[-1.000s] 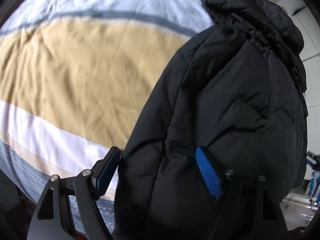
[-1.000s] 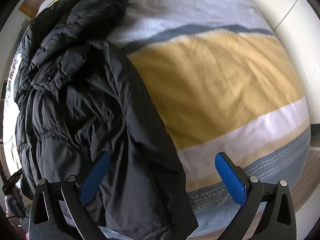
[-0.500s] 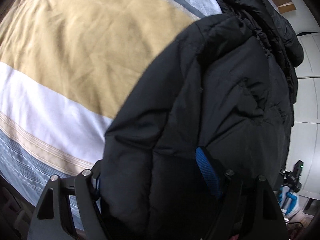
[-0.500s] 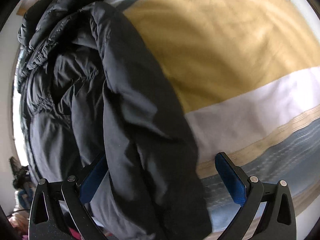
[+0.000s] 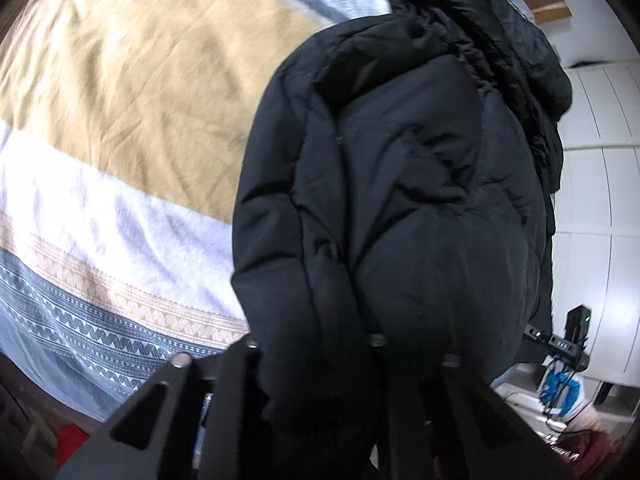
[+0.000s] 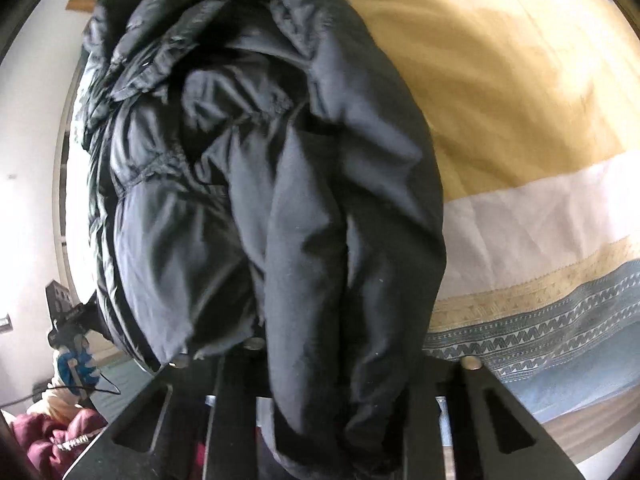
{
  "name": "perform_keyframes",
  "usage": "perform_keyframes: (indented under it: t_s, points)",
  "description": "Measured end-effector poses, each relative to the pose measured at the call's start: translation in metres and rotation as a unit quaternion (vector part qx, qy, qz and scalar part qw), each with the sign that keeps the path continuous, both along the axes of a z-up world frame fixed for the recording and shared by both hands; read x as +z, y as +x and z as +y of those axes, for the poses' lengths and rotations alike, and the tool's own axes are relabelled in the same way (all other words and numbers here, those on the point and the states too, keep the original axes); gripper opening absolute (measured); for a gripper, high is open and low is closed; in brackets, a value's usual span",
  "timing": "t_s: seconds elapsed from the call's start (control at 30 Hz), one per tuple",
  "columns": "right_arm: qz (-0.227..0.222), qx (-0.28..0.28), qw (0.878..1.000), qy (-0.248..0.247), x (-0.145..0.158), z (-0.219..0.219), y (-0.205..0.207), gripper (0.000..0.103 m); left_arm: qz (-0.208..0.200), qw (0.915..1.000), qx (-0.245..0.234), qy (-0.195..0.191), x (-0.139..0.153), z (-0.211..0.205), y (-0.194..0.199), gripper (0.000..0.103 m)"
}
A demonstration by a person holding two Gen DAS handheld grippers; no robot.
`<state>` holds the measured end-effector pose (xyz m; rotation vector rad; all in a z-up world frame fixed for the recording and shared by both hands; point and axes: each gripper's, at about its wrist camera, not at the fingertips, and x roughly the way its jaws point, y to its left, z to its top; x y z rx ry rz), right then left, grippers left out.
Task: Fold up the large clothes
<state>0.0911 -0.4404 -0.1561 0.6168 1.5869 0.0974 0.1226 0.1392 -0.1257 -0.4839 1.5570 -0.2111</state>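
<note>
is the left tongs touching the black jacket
Touching: in the left wrist view the left tongs are closing on a fold of the black jacket bunched between them.

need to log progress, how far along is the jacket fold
Early. Done: the black jacket lies on the striped bedspread. In hand: left gripper and right gripper are each closing on a bunch of its fabric. Left: it is rumpled, no neat fold visible.

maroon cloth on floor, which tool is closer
Right, probably. The maroon cloth lies just left of the right tool, whose jaws are closing on the black jacket; by the left tool, shut on the jacket, only a sliver shows.
</note>
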Motion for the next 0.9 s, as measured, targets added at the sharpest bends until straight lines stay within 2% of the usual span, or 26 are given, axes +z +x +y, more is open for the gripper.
perform_keyframes:
  t_s: [0.1, 0.3, 0.63, 0.9]
  points:
    - [-0.004, 0.014, 1.000, -0.008, 0.016, 0.015, 0.005, 0.012, -0.009, 0.9998, -0.011, 0.014, 0.010, -0.008, -0.002, 0.009]
    - [-0.023, 0.027, 0.999, -0.013, 0.046, 0.023, 0.020, 0.010, -0.019, 0.9995, -0.004, 0.024, 0.018, 0.007, 0.012, 0.007]
    - [-0.084, 0.027, 0.996, -0.020, 0.098, 0.008, 0.039, 0.009, -0.083, 0.9963, 0.022, -0.002, 0.082, 0.023, 0.032, 0.007]
    - [-0.136, 0.010, 0.990, -0.021, 0.134, -0.007, 0.058, 0.009, -0.122, 0.9916, 0.040, -0.018, 0.113, 0.019, 0.066, 0.007]
